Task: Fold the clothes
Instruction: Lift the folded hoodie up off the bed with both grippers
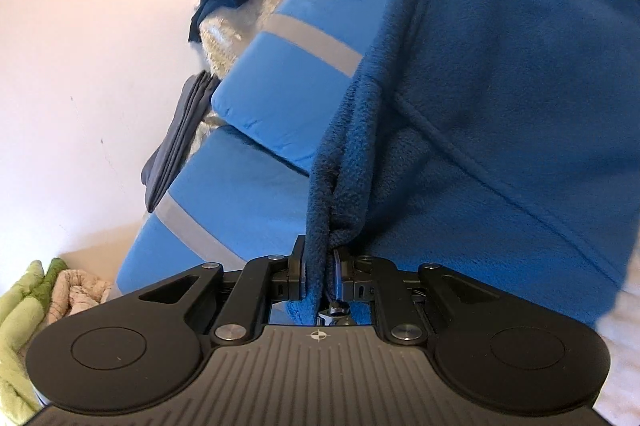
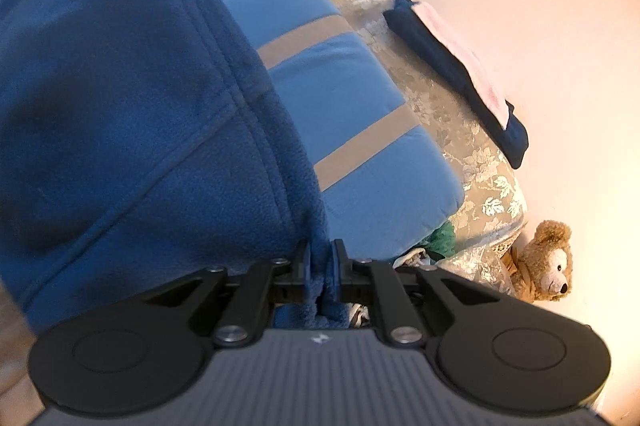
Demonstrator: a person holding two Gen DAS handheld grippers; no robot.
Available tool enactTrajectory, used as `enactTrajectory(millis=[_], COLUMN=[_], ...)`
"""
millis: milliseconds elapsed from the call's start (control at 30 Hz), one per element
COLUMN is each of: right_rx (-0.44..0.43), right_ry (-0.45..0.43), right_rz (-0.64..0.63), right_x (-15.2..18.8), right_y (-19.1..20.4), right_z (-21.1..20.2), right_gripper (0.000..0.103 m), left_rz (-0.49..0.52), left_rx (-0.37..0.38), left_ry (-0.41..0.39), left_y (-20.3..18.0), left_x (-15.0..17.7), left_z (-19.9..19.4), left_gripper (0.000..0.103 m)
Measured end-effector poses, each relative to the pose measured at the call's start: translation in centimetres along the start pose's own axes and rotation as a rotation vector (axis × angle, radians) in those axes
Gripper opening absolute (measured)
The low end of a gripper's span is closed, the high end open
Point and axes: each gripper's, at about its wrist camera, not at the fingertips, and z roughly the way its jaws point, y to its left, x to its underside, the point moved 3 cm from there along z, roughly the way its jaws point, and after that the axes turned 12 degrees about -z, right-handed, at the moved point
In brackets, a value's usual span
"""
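Note:
A dark blue fleece garment fills the right side of the left wrist view and hangs stretched in the air. My left gripper is shut on a bunched edge of it. In the right wrist view the same fleece garment covers the left side. My right gripper is shut on another edge of it, with the cloth pinched between the black fingers. Beneath the fleece lie light blue folded items with grey stripes.
A floral bedspread covers the bed against a pale wall. A navy and pink folded piece lies near the wall, as does a dark grey garment. A teddy bear sits by the wall. Green cloth lies at lower left.

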Motion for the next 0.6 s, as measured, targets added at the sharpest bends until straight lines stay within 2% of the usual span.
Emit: enactTrajectory(millis=[300,600], right_rx=[-0.004,-0.026], right_ry=[0.046,0.113], right_rz=[0.036,0.051], right_x=[-1.4,-1.3], right_y=[-1.2,0.7], right_z=[10.6,19.0], right_gripper=[0.01,0.01], left_rz=[-0.052,-0.082], left_rx=[0.005,0.017], left_ry=[0.065,0.138], left_y=[1.2,0.3], left_x=[-1.5,-0.9], left_z=[10.7,18.6], left_gripper=[0.011,0.012])
